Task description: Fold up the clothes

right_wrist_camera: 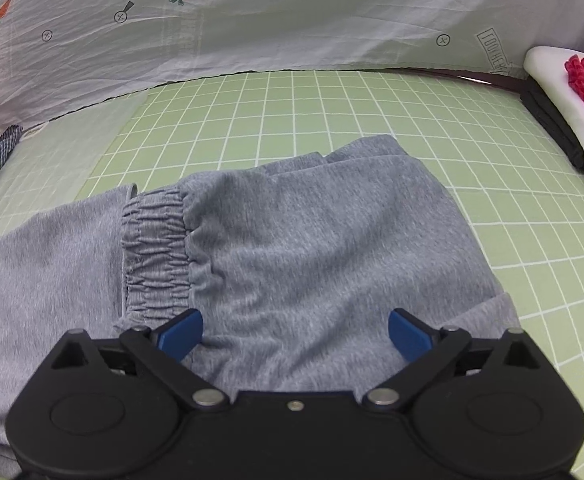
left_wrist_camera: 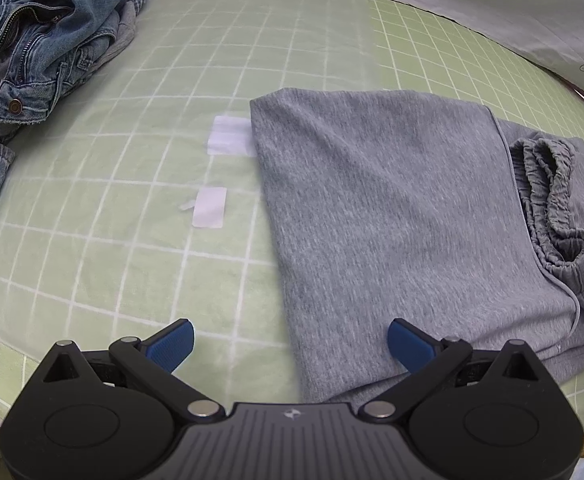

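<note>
1. Grey sweatpants (left_wrist_camera: 391, 216): folded, lying flat on the green grid mat (left_wrist_camera: 132, 240). In the left wrist view they fill the centre and right of the frame; in the right wrist view they fill the centre and lower left.
2. Elastic waistband (right_wrist_camera: 156, 252): gathered and exposed, left of centre in the right wrist view; at the right edge in the left wrist view.
3. Left gripper (left_wrist_camera: 290, 344): bottom centre of its frame, jaws spread wide, nothing clamped. One blue pad (left_wrist_camera: 409, 344) sits over the grey fabric, the other over bare mat.
4. Right gripper (right_wrist_camera: 295, 336): bottom centre of its frame, jaws spread wide above the sweatpants, gripping nothing.
5. Denim jacket (left_wrist_camera: 40, 40): crumpled heap, upper left of the left wrist view, well apart from the sweatpants.
6. White tape patches (left_wrist_camera: 228, 136): on the mat, just left of the sweatpants.
7. Carrot-print white sheet (right_wrist_camera: 252, 20): backdrop across the top of the right wrist view.
8. Folded stack (right_wrist_camera: 563, 112): white, black and red items, upper right of the right wrist view.
</note>
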The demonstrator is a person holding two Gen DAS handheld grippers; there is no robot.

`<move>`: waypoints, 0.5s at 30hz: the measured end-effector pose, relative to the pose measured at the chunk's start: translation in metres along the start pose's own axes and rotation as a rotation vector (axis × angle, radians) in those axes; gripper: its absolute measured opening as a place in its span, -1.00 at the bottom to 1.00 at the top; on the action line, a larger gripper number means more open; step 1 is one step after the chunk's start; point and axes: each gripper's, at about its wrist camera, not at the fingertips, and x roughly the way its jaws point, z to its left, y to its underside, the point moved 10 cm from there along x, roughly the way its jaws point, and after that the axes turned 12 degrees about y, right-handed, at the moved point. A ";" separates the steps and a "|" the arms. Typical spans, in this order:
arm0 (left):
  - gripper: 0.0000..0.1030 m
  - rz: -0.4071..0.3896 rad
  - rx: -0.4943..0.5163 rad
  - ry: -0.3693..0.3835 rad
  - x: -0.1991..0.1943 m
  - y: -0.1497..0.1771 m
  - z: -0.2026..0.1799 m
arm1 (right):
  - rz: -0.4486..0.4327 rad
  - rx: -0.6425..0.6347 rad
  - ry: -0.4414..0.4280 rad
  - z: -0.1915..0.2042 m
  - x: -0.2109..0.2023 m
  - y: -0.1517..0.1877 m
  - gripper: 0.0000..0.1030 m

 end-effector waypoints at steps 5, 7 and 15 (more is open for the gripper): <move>0.47 -0.035 -0.066 0.043 0.000 -0.005 0.002 | -0.010 0.050 0.027 -0.016 -0.004 -0.001 0.97; 0.35 -0.044 -0.075 0.050 0.000 -0.008 0.002 | -0.011 0.051 0.037 -0.020 -0.004 -0.001 0.97; 0.25 -0.060 -0.066 0.047 0.005 -0.019 -0.002 | 0.004 0.065 0.050 -0.026 -0.001 0.001 0.97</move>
